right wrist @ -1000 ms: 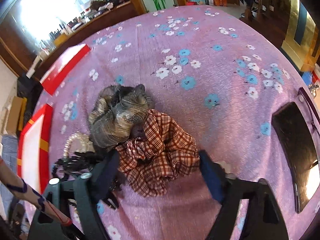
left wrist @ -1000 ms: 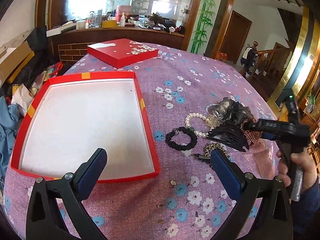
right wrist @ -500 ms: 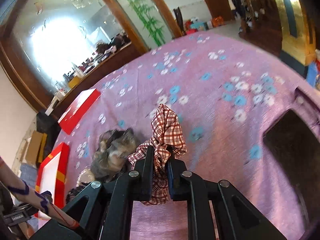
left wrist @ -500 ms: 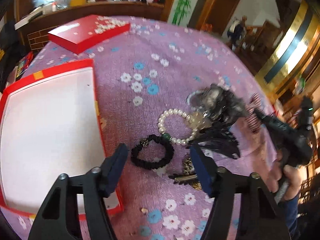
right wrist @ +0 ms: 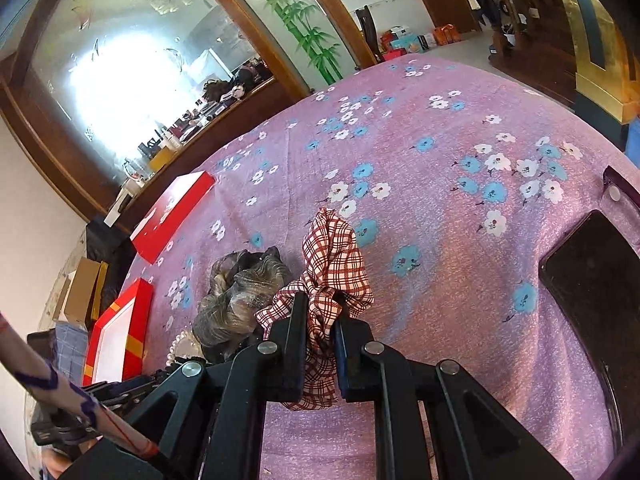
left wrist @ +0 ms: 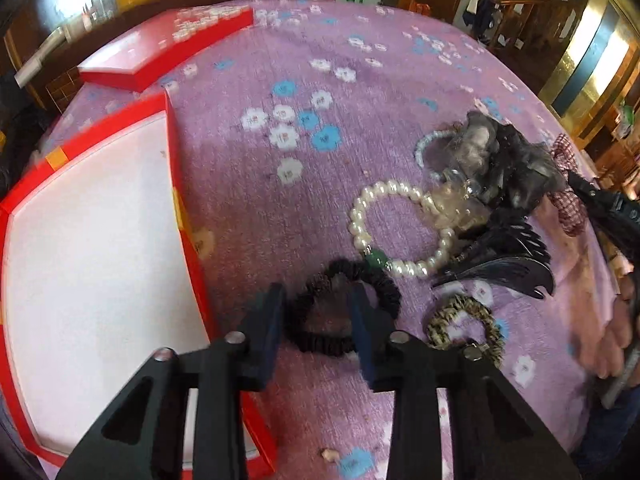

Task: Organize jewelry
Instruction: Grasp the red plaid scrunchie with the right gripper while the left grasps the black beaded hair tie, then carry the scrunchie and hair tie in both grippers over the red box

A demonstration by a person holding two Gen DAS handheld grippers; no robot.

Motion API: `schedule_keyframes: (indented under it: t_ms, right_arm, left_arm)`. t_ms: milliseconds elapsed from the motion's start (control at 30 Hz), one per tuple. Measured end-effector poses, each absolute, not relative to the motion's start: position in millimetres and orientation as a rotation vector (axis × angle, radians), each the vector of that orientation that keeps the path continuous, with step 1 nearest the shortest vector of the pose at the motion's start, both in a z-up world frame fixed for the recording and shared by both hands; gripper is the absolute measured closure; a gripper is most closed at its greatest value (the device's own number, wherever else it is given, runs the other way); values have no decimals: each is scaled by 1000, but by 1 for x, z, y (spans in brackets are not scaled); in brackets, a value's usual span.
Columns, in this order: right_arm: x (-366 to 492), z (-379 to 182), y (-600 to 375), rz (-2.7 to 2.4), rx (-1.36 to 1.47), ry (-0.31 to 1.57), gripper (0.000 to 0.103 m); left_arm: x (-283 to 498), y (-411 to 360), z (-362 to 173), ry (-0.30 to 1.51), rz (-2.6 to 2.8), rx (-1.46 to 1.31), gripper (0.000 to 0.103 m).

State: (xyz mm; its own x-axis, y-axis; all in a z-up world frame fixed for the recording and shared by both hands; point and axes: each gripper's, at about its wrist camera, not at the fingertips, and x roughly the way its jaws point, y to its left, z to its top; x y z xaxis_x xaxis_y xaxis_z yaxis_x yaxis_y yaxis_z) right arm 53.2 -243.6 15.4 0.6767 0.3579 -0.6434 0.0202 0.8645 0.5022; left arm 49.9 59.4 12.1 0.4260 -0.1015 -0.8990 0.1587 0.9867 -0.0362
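Note:
My left gripper (left wrist: 318, 300) is low over the black scrunchie (left wrist: 380, 284) on the purple flowered cloth; its fingers straddle the scrunchie's left part, narrowed but with a gap. The open red box (left wrist: 188, 248) with a white floor lies just left. A pearl bracelet (left wrist: 400, 200), a black claw clip (left wrist: 508, 256), a leopard scrunchie (left wrist: 464, 320) and a grey fur hair piece (left wrist: 500, 156) lie to the right. My right gripper (right wrist: 320, 312) is shut on the red plaid scrunchie (right wrist: 334, 252) and holds it above the cloth, beside the fur piece (right wrist: 240, 296).
The red box lid (left wrist: 168, 52) lies at the back left of the table, also in the right wrist view (right wrist: 172, 216). A black phone (right wrist: 596, 284) lies at the right edge. A wooden counter with bottles stands behind the table.
My left gripper has dropped down onto the black scrunchie and its fingers have narrowed. My right gripper closed on the plaid scrunchie, lifted it off the cloth, and now holds it raised.

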Motion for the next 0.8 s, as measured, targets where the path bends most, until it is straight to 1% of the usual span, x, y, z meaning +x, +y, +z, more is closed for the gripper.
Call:
schedule_keyframes:
  t_ms: [67, 100, 133, 233, 400, 567, 700, 800]
  right_arm:
    - [53, 15, -243, 201, 501, 812, 91]
    - [53, 16, -243, 204, 501, 811, 91]
    - [53, 16, -242, 208, 500, 807, 91]
    - [50, 21, -243, 216, 494, 780, 91]
    - [41, 35, -237, 238, 466, 699, 91]
    - [28, 50, -228, 280, 420, 609, 91]
    - [24, 57, -223, 319, 406, 572, 91]
    - [20, 61, -216, 351, 381, 548, 91]
  left_arm:
    - [48, 55, 12, 1099, -159, 82, 82]
    - [47, 53, 11, 1087, -155, 84, 90]
    - [45, 53, 11, 1078, -154, 77, 91]
    - [37, 56, 16, 1031, -184, 10, 91]
    - [22, 52, 37, 888, -197, -65, 91]
    - [12, 45, 53, 725, -170, -70, 91]
    - [8, 47, 58, 645, -140, -73, 91]
    - [7, 49, 58, 628, -141, -80, 91]
